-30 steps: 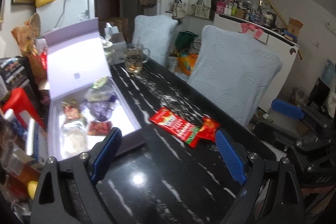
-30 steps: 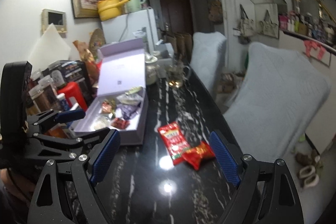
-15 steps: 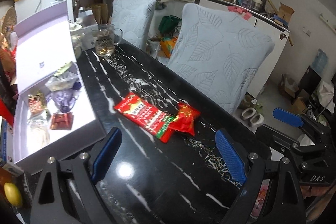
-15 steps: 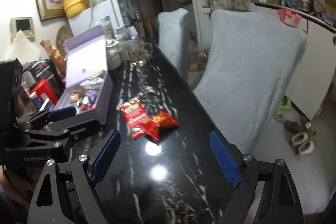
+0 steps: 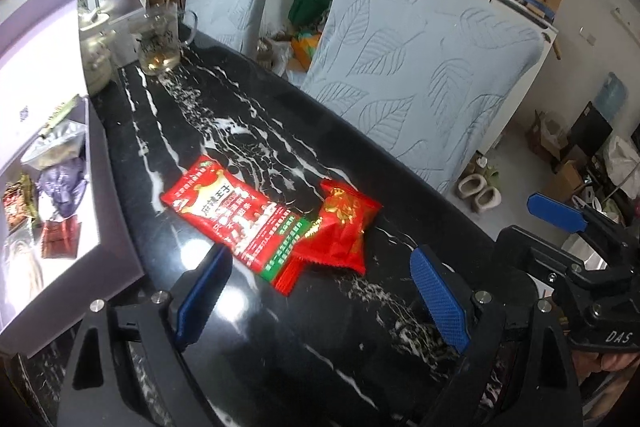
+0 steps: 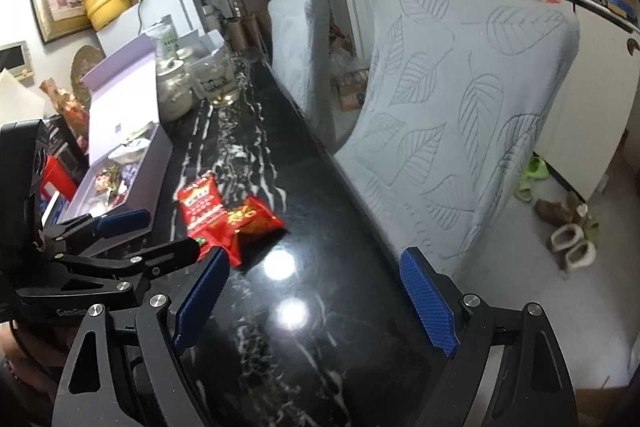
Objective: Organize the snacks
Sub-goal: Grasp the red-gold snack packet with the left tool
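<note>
Two red snack packets lie on the black marble table: a long flat red and green one [image 5: 236, 217] and a smaller puffed red one [image 5: 344, 227] overlapping its end. My left gripper [image 5: 320, 297] hovers open just short of them, nothing between its blue pads. In the right wrist view the same packets [image 6: 200, 205] [image 6: 256, 217] lie ahead and left of my open, empty right gripper [image 6: 314, 301]. An open lilac box [image 5: 108, 195] with several wrapped snacks inside stands to the left [image 6: 154, 163].
A glass mug [image 5: 160, 39] and a lidded jar [image 5: 94, 65] stand at the table's far end. Two pale leaf-patterned chairs [image 5: 420, 75] line the table's right edge. The right gripper's fingers [image 5: 556, 213] show at the right of the left view.
Both grippers have moved forward and swung right, nearer the two red packets. The box has slid to the left edge of the left view. Packets have not moved.
</note>
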`<state>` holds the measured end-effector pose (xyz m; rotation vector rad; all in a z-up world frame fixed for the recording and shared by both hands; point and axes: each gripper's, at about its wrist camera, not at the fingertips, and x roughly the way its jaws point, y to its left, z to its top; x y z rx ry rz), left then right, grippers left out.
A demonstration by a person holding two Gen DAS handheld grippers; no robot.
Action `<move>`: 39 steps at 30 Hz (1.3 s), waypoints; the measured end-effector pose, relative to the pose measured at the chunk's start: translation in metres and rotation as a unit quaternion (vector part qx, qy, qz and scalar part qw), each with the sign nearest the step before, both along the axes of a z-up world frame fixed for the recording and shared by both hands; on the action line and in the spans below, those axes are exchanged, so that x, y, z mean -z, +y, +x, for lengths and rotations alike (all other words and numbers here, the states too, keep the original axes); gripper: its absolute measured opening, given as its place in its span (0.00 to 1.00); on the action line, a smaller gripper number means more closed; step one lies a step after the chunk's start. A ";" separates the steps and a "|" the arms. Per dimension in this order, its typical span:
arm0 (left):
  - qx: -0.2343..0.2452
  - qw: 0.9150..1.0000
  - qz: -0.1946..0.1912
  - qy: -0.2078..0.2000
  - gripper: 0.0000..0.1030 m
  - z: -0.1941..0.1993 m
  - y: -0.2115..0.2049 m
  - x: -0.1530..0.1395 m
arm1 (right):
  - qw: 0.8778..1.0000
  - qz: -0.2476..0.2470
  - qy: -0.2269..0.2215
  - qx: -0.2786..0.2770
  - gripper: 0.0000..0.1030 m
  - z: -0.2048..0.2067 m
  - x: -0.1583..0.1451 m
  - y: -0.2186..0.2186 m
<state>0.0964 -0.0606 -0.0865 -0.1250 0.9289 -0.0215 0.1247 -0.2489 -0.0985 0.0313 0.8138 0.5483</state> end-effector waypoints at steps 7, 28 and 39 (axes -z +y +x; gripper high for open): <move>0.012 1.000 0.008 0.025 0.89 0.027 -0.004 0.020 | 1.000 -0.008 0.028 0.002 0.85 0.025 0.019 0.002; 0.044 0.999 0.026 0.007 0.34 0.041 -0.013 0.033 | 0.998 0.002 0.064 0.012 0.86 0.052 0.035 0.002; -0.024 0.999 0.000 -0.025 0.34 -0.012 0.031 0.000 | 0.998 0.001 0.055 -0.035 0.86 0.046 0.030 0.035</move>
